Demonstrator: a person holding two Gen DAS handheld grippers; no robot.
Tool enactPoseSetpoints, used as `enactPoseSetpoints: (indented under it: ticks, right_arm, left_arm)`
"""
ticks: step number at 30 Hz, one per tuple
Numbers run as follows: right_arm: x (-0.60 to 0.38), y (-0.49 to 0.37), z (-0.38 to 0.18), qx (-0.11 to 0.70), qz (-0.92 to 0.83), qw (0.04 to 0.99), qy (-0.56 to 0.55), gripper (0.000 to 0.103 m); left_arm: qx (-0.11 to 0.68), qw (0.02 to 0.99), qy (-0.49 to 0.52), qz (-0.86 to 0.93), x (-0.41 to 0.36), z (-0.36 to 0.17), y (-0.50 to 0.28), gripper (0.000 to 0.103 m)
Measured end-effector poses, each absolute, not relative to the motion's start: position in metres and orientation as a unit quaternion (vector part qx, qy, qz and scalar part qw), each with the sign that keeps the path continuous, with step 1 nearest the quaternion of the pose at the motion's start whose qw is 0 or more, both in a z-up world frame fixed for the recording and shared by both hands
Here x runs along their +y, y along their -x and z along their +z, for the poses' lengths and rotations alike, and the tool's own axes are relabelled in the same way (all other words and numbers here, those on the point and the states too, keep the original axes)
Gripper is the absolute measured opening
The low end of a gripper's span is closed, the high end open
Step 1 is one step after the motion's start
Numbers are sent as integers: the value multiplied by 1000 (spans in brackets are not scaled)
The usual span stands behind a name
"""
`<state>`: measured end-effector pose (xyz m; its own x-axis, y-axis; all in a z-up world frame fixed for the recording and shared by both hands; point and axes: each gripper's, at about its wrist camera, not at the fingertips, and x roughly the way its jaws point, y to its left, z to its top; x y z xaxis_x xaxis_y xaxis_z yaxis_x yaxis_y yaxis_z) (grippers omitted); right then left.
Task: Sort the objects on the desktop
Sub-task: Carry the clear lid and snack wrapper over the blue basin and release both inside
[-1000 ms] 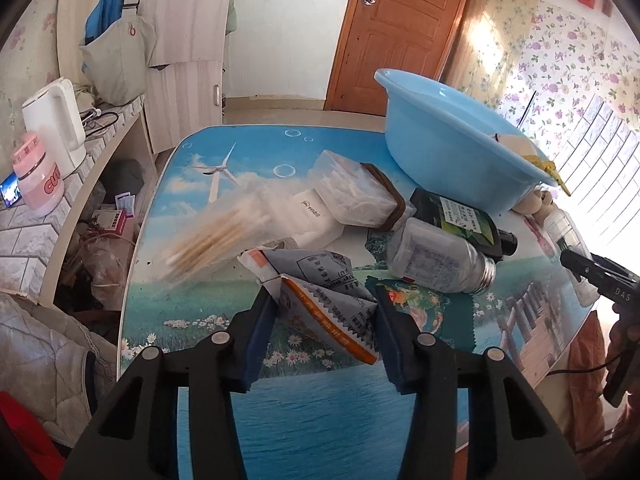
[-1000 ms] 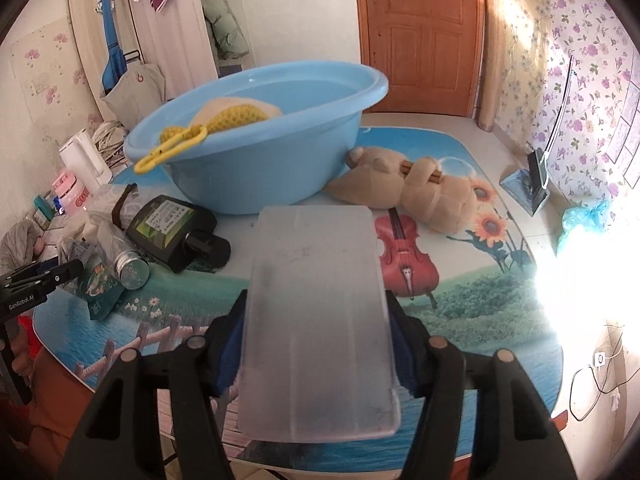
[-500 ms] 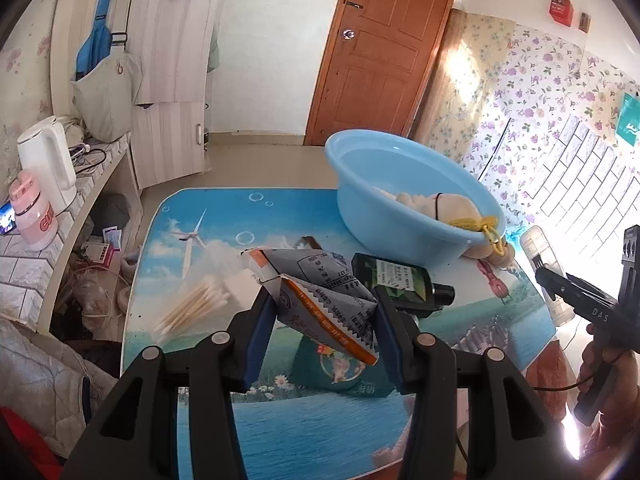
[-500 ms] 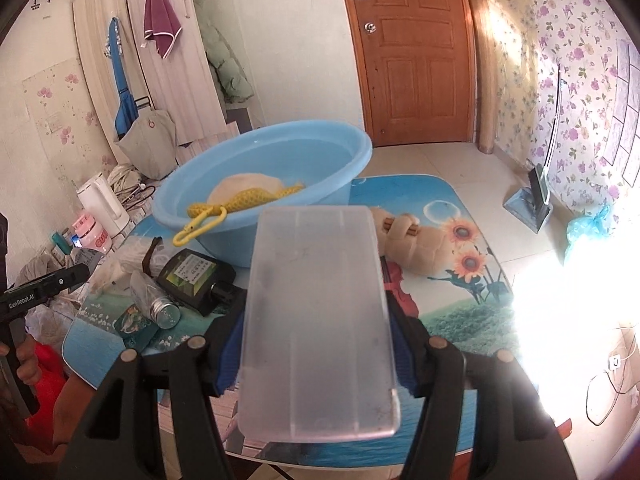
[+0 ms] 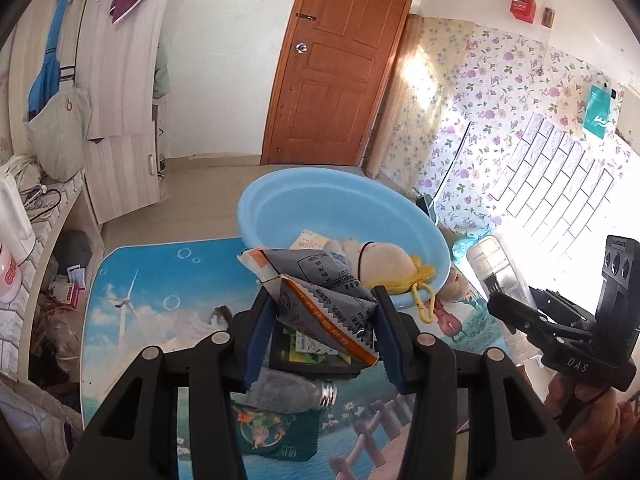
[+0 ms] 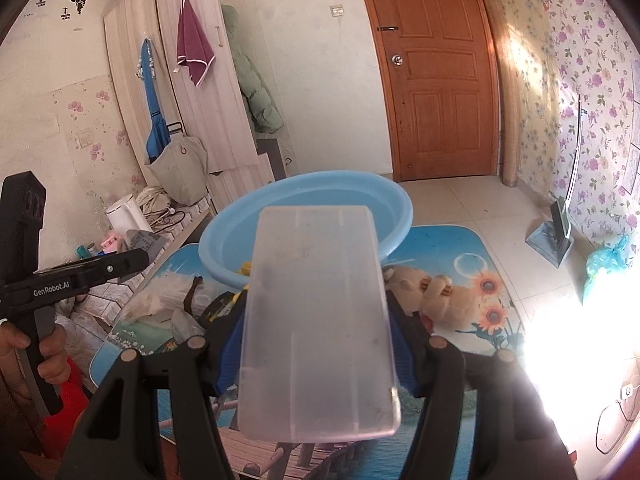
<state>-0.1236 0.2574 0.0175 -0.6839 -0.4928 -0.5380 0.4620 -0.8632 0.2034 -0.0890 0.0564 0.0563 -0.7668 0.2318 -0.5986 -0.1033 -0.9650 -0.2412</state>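
Note:
My left gripper (image 5: 320,312) is shut on a crumpled grey and orange foil packet (image 5: 320,292), held in the air above the table, just in front of the light blue basin (image 5: 320,208). The basin holds a beige plush piece (image 5: 384,260) and a yellow clip (image 5: 424,300). My right gripper (image 6: 316,328) is shut on a frosted translucent plastic box (image 6: 316,320), lifted above the table in front of the basin (image 6: 392,208). The box hides the table behind it. Each gripper shows at the edge of the other's view, held by a hand.
Under the left gripper lie a dark green bottle (image 5: 312,356), a clear bottle with a silver cap (image 5: 296,392) and a green sachet (image 5: 276,440). A teddy bear (image 6: 436,292) lies on the picture-printed table (image 6: 472,256). A kettle (image 6: 126,216) stands on the left shelf.
Both grippers have risen with their loads; the table and basin now sit lower and farther in both views. The left one has also moved toward the basin.

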Motion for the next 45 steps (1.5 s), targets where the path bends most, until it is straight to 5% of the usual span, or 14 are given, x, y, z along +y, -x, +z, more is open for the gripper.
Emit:
enactPoseSetpoints:
  ticks: [31, 45]
  right_arm:
    - [219, 214, 11, -22, -909, 280, -307, 61]
    - [204, 207, 11, -5, -909, 271, -316, 66]
  left_arm:
    - [-67, 122, 370, 918, 85, 25, 175, 50]
    - [-89, 90, 360, 924, 53, 26, 129, 68]
